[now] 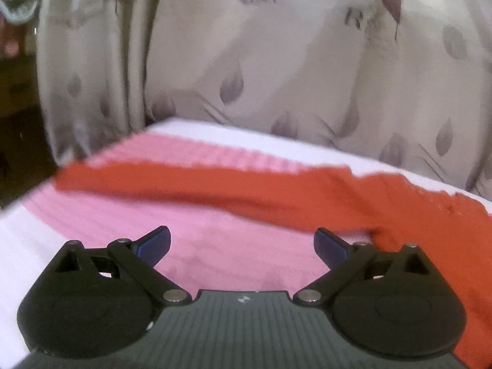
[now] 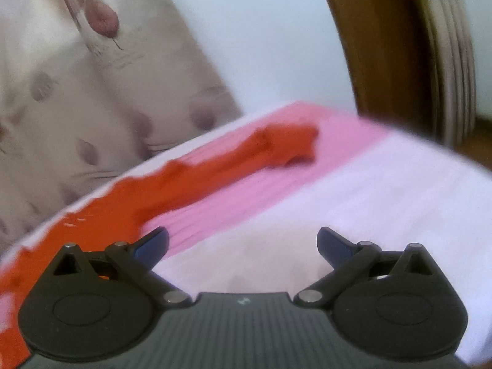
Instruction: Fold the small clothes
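Observation:
An orange-red garment [image 1: 276, 190] lies spread on the pink-and-white cloth [image 1: 215, 246], with one long strip running left and its wider part at the right. My left gripper [image 1: 242, 244] hovers low over the pink cloth with its jaws wide apart and nothing between them; the garment's edge lies just beyond its right finger [image 1: 330, 244]. In the right wrist view the same garment [image 2: 196, 172] stretches from the lower left toward the far middle. My right gripper [image 2: 243, 244] is open and empty over the white part of the cloth [image 2: 369, 203], the garment beside its left finger [image 2: 152, 244].
A beige curtain with purple leaf print [image 1: 276, 61] hangs close behind the covered surface. A wooden frame [image 2: 378, 46] and a pale wall [image 2: 261, 30] stand at the back right. The surface's edge drops off at the left [image 1: 27, 203].

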Demonstrator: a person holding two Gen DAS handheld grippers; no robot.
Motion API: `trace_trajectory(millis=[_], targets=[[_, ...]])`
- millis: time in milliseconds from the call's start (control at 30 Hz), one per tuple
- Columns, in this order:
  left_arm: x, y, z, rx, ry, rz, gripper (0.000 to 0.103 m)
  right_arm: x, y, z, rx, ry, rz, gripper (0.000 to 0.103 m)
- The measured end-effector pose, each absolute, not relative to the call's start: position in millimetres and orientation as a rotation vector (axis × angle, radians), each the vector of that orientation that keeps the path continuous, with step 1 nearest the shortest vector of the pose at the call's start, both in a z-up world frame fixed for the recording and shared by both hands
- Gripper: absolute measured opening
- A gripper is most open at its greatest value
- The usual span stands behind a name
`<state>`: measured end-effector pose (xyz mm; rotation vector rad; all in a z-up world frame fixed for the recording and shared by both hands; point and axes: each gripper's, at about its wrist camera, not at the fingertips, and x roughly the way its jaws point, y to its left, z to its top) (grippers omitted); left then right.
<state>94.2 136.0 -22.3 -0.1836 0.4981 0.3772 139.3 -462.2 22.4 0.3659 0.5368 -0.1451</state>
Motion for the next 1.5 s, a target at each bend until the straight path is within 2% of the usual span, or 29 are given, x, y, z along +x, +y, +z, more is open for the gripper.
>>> trace_trajectory(millis=[67,133,167,233,267,467,500,533,567,600,833,967,1033,1067,1133,1300,1500], targets=[[92.7,132.5,-25.0,-0.196,0.511,0.378,0.098,164.5,-467.6,22.7,0.239,0.518,-0.186,0.103],[84.6,135.1,-25.1,-0.203,0.472,0.393,0.103,185.5,-462.0,20.9,0.085,0.472,-0.195,0.100],[81.6,141.2,-27.5,-0.221,0.460,0.394,0.103,197.7,-458.0,18.0,0.023,0.479,-0.205,0.096],[78.2,149.6,-29.1,-0.274,0.449,0.379,0.103,223.5,-458.8,10.6,-0.034,0.517,-0.192,0.076],[77.8,159.4,-28.9,-0.304,0.446,0.380,0.103,232.9,-462.7,7.4,-0.047,0.529,-0.192,0.072],[76.7,180.0,-29.3,-0.414,0.444,0.432,0.103,281.8,-480.0,-4.8,-0.146,0.609,-0.177,0.070],[80.5,182.9,-29.5,-0.416,0.445,0.435,0.103,288.5,-486.2,-7.9,-0.131,0.650,-0.160,0.059],[81.0,182.0,-29.6,-0.413,0.447,0.437,0.103,293.7,-496.2,-8.5,-0.084,0.677,-0.153,0.042],[81.2,180.5,-29.4,-0.406,0.447,0.443,0.103,294.5,-506.8,-5.2,-0.034,0.671,-0.157,0.032],[82.4,178.7,-29.0,-0.399,0.445,0.448,0.103,296.7,-513.9,-3.0,-0.019,0.677,-0.180,0.013],[86.3,178.2,-27.8,-0.378,0.460,0.459,0.103,276.2,-608.2,56.4,0.372,0.504,-0.275,0.012],[86.2,177.6,-28.5,-0.379,0.463,0.468,0.103,277.8,-672.8,53.5,0.660,0.523,-0.338,0.012],[86.4,176.8,-28.8,-0.377,0.462,0.476,0.103,264.0,-697.3,48.0,0.784,0.469,-0.409,0.019],[86.6,176.6,-29.0,-0.376,0.463,0.476,0.103,257.4,-704.6,44.2,0.816,0.436,-0.419,0.021],[86.7,176.3,-29.0,-0.376,0.461,0.476,0.103,244.0,-707.3,33.8,0.828,0.438,-0.399,0.035],[89.8,173.6,-30.2,-0.370,0.470,0.480,0.103,216.9,-673.7,7.4,0.783,0.465,-0.235,0.042],[91.0,171.7,-31.1,-0.363,0.479,0.493,0.103,230.9,-658.5,-21.6,0.891,0.524,-0.200,0.041]])
